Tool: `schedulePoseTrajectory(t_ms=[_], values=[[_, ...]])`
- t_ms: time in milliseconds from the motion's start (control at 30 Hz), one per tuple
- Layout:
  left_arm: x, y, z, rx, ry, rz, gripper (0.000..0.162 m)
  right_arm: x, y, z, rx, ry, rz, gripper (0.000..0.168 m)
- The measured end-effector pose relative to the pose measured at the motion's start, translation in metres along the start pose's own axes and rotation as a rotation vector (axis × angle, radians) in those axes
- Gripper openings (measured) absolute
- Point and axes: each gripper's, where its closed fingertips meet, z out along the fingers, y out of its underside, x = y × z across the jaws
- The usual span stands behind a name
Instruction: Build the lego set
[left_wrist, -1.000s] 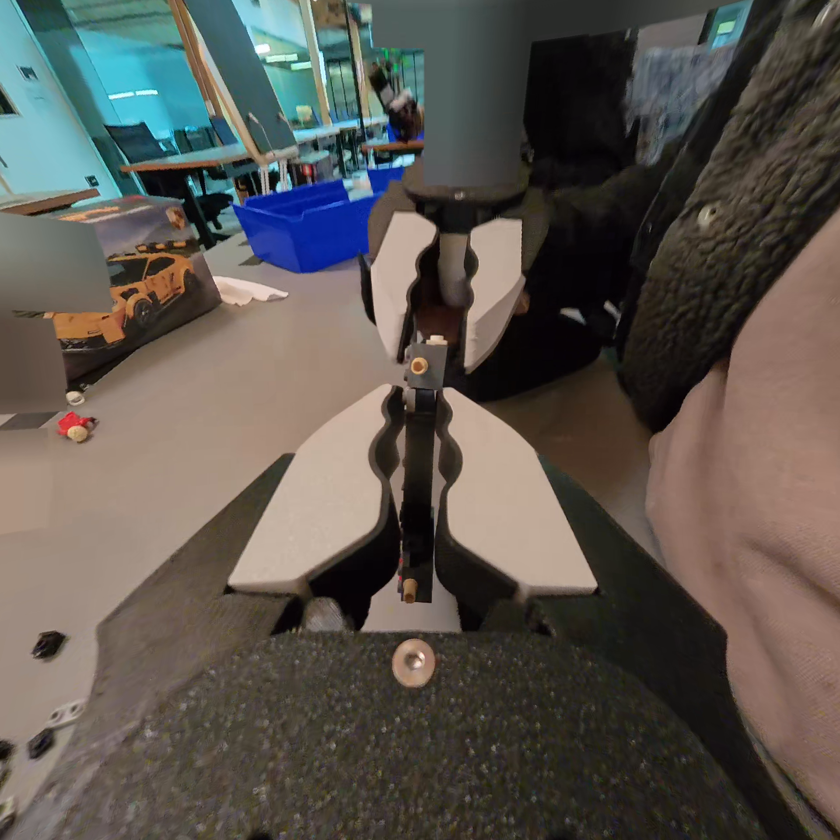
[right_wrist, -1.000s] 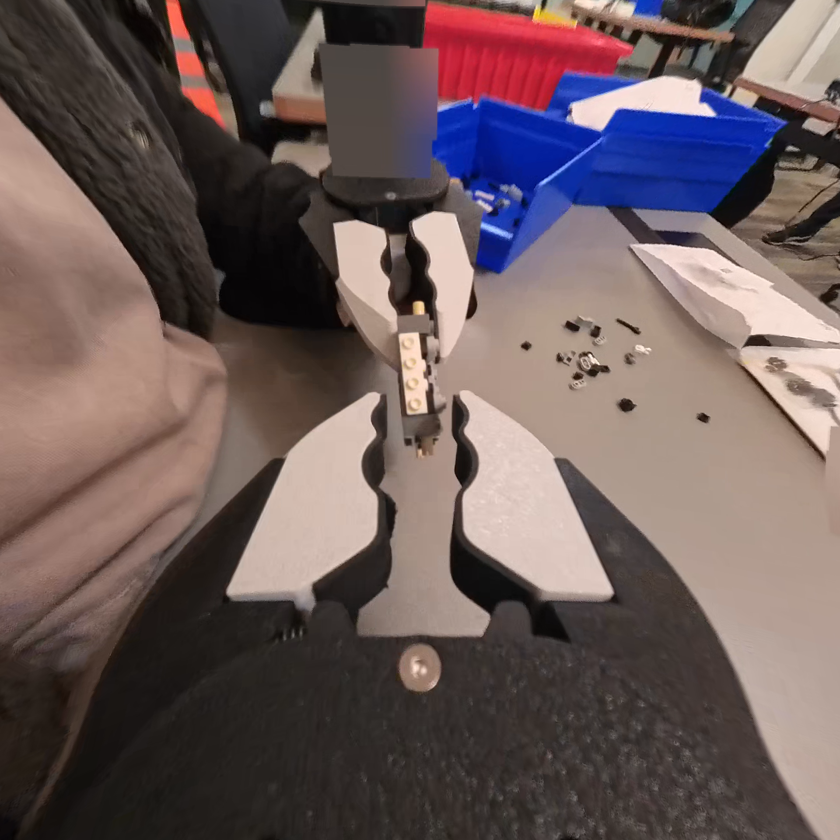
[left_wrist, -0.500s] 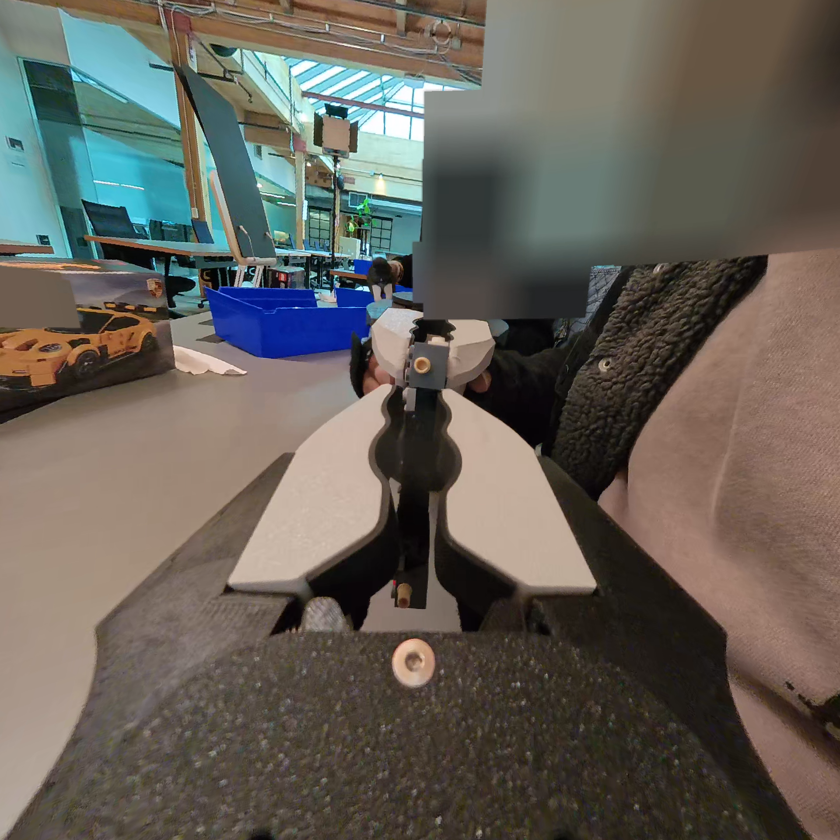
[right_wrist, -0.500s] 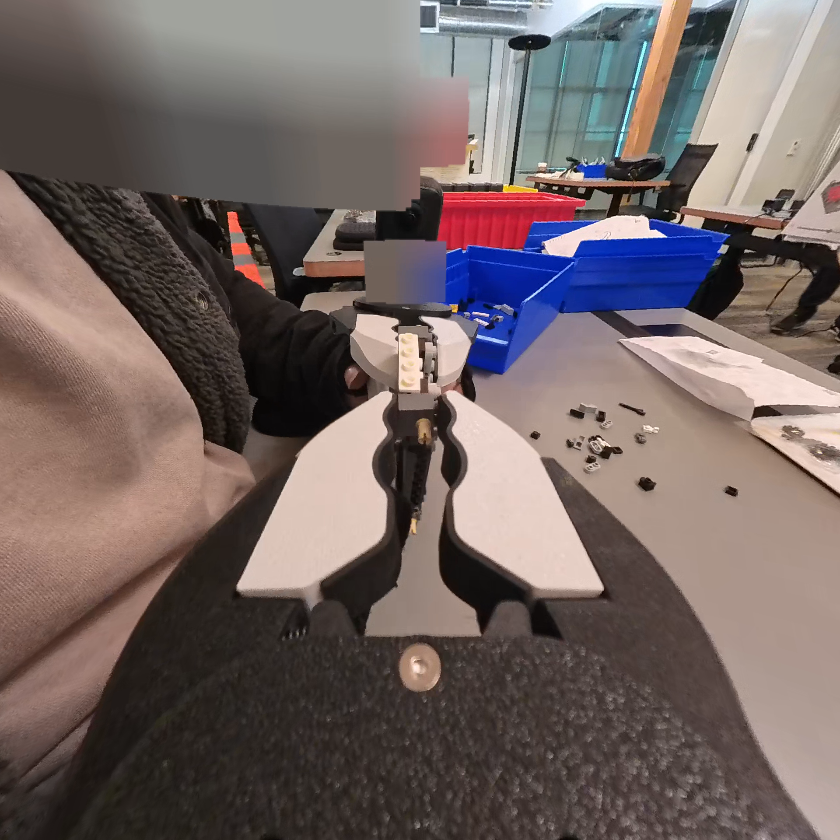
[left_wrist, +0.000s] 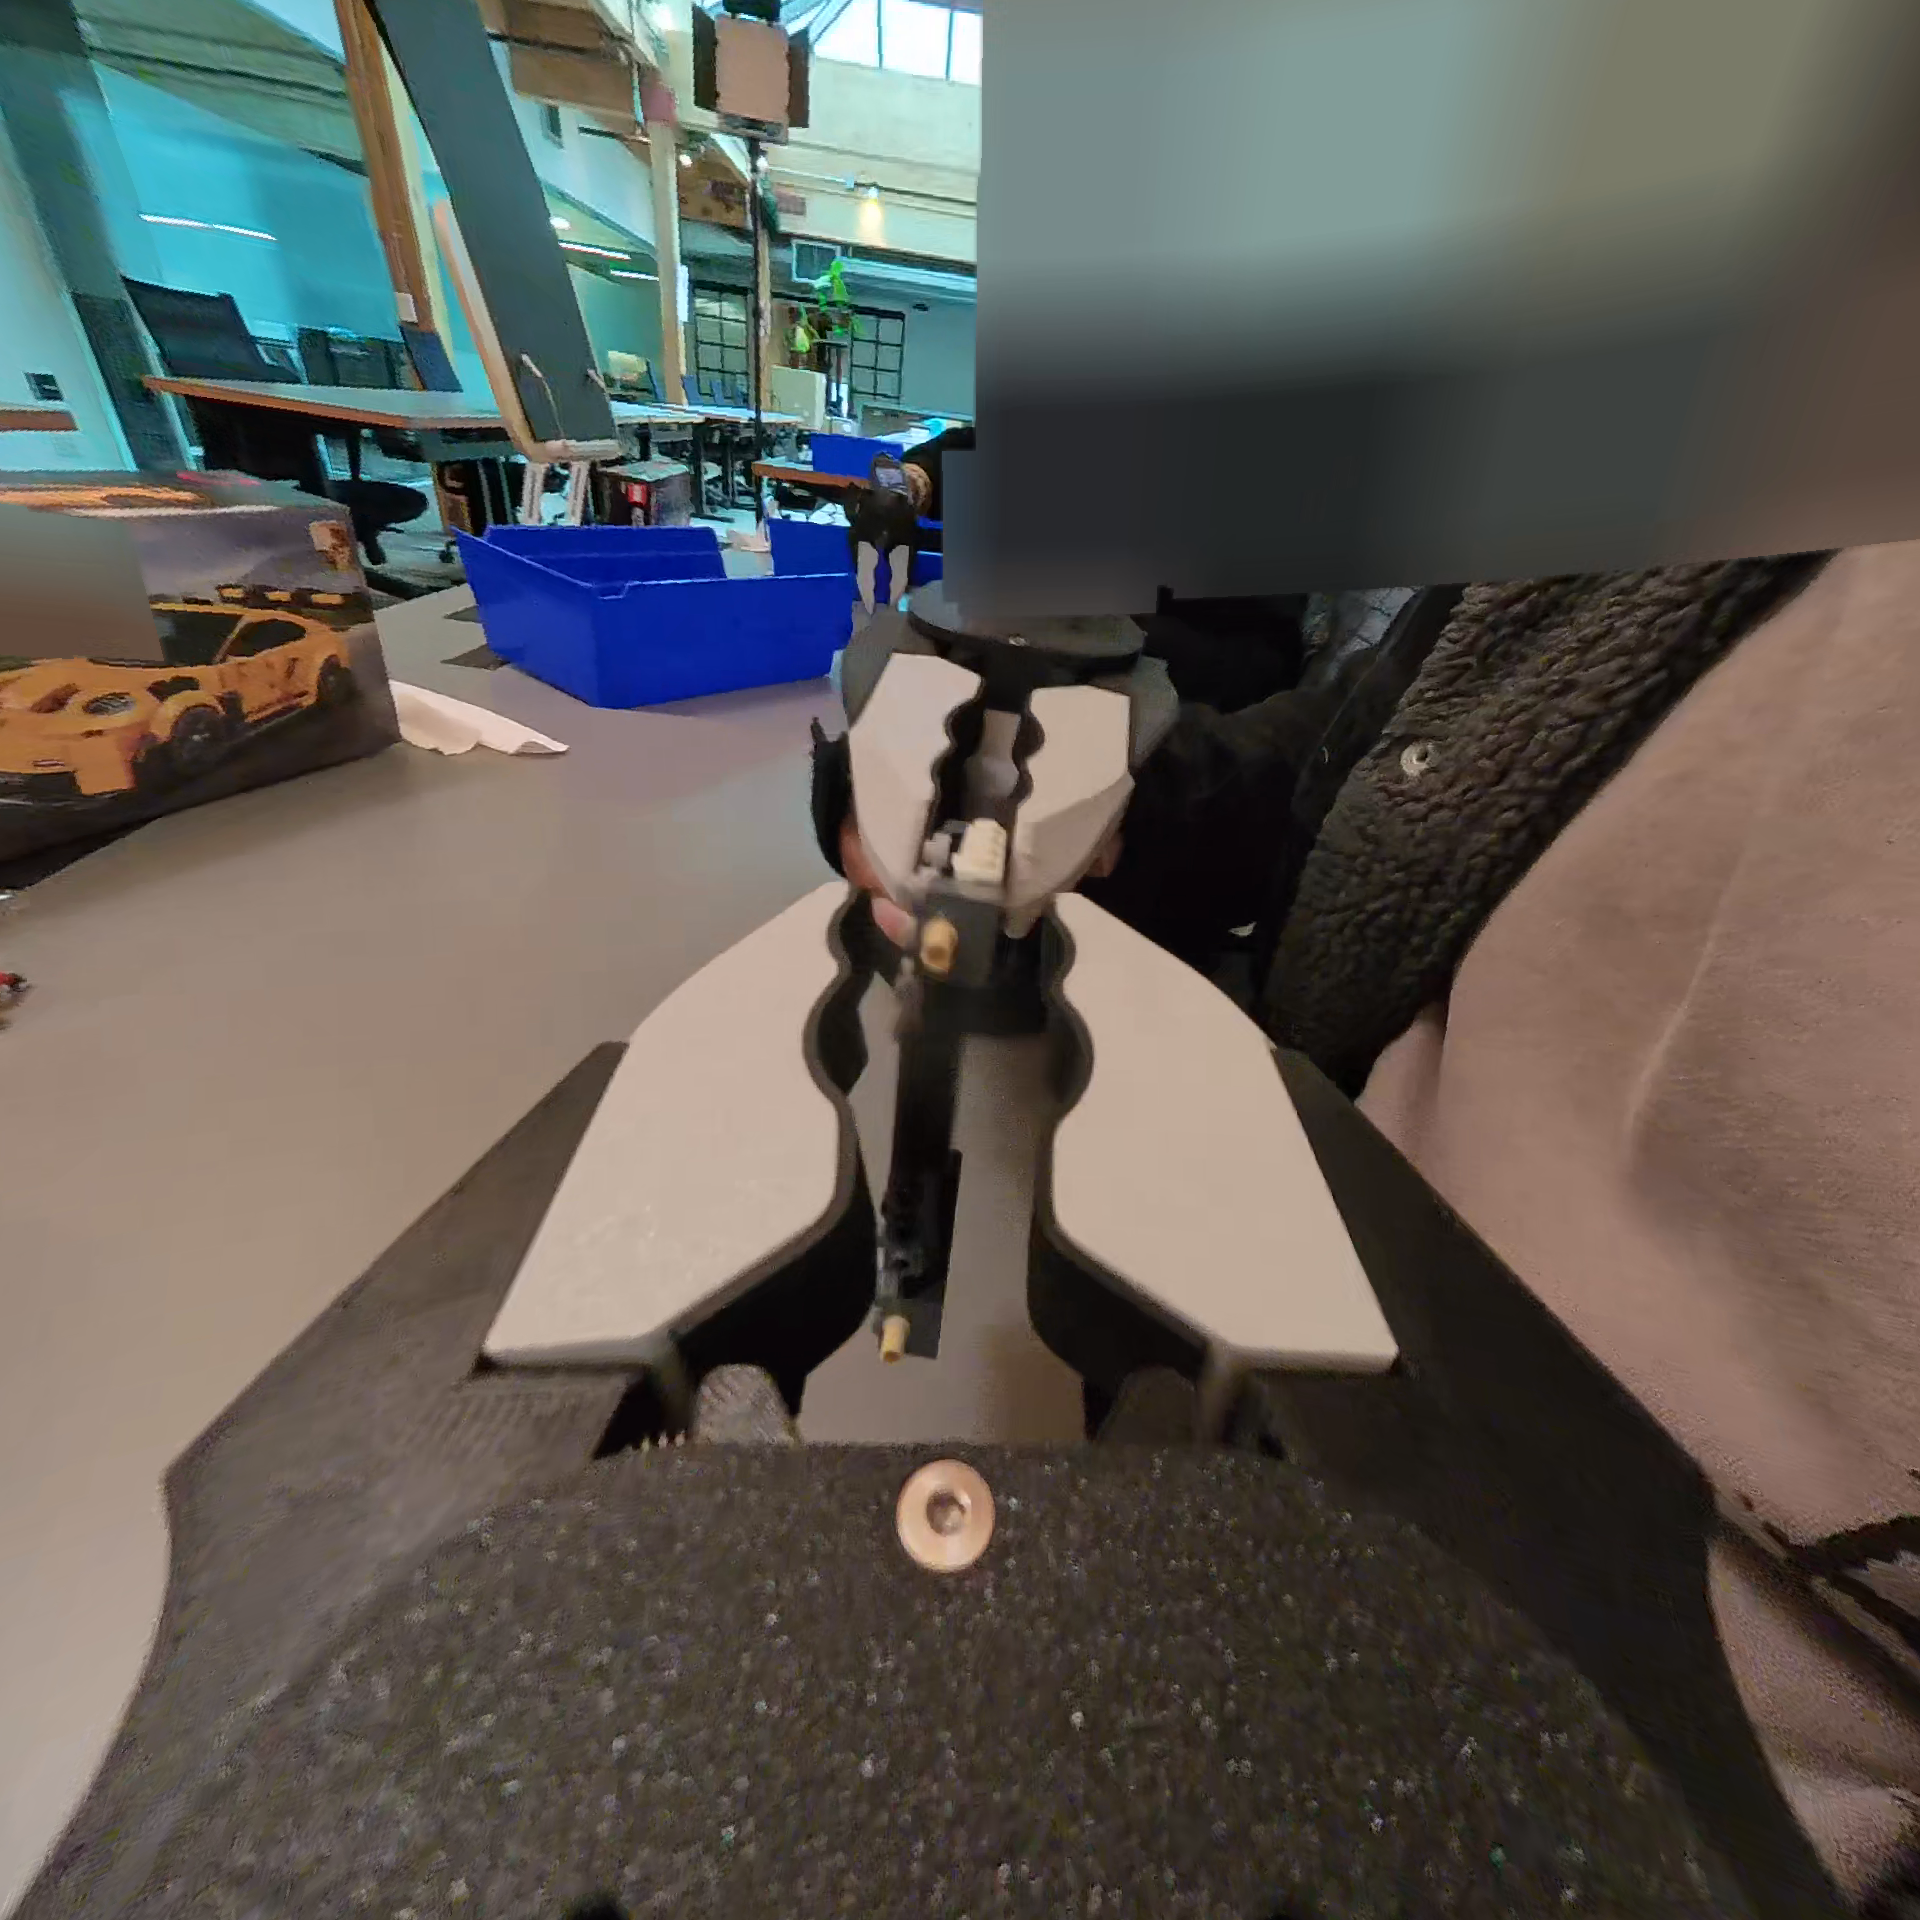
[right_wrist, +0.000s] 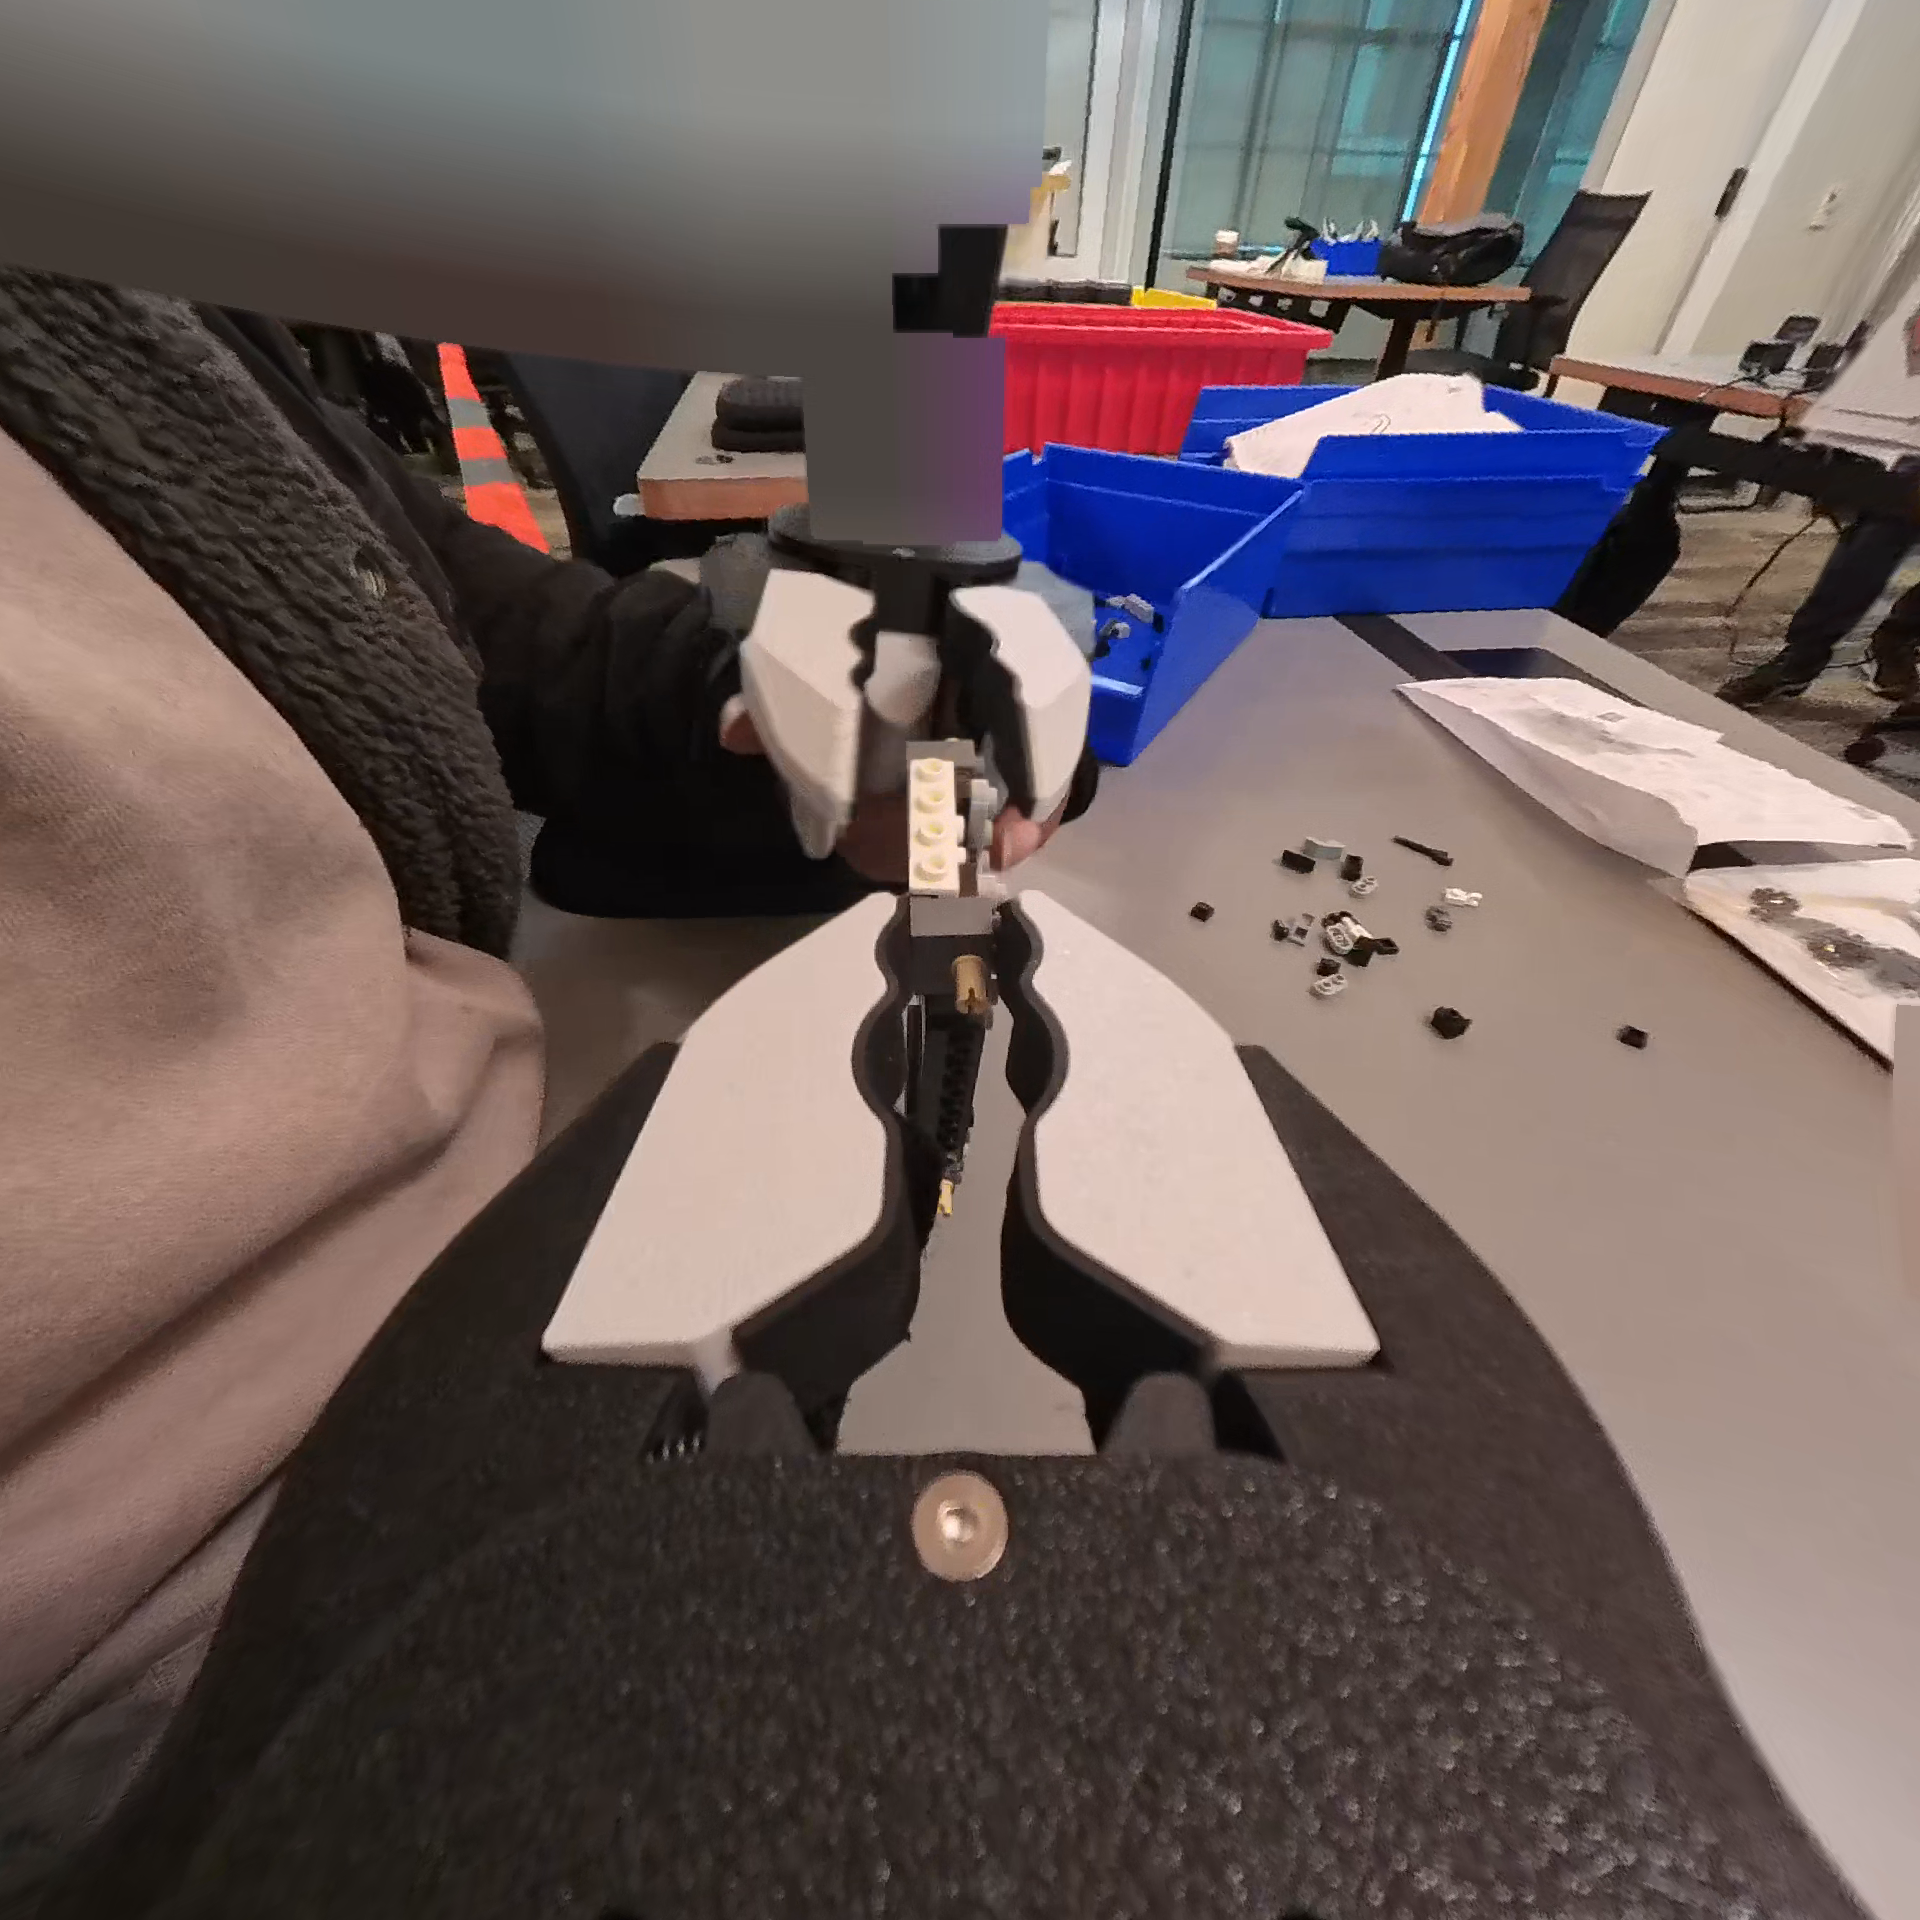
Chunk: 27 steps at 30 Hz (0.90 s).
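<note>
A lego assembly spans between my two grippers above the grey table (left_wrist: 312, 987): a black beam (left_wrist: 925, 1091), a grey block with a tan pin (right_wrist: 951, 920) and a white studded plate (right_wrist: 933, 821). My right gripper (right_wrist: 951, 920) is shut on it at the grey block. It also shows in the left wrist view (left_wrist: 966, 883), gripping the far end. My left gripper (left_wrist: 945, 914) is open. The beam lies between its fingers with a gap on each side. In the right wrist view the left gripper (right_wrist: 930, 821) faces me, its fingers spread around the white plate.
A lego box with a yellow car (left_wrist: 177, 665) stands at the left. Blue bins (left_wrist: 644, 623) (right_wrist: 1351, 520) and a red bin (right_wrist: 1132, 374) stand at the back. Loose small pieces (right_wrist: 1340, 935) and paper sheets (right_wrist: 1642, 769) lie on the table. The person's torso (left_wrist: 1662, 1039) is close by. The grippers are tip to tip, or close to it.
My right gripper closed on the assembly about half a second ago and still holds it. My left fingers, then shut on the beam, have now opened off it.
</note>
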Motion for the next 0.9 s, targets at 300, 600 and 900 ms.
schedulePoseTrajectory(t_ms=[300,600,900], values=[[0.012,0.004,0.003,-0.129,0.067,0.053,0.016,-0.013,-0.001,-0.001,0.008,-0.054,-0.061,0.015],[0.022,0.004,0.002,-0.121,0.077,0.111,0.016,-0.022,-0.004,-0.002,0.011,-0.077,-0.121,0.015],[0.021,0.006,0.002,-0.125,0.050,0.151,0.016,-0.021,-0.001,-0.002,-0.002,-0.075,-0.106,0.015]])
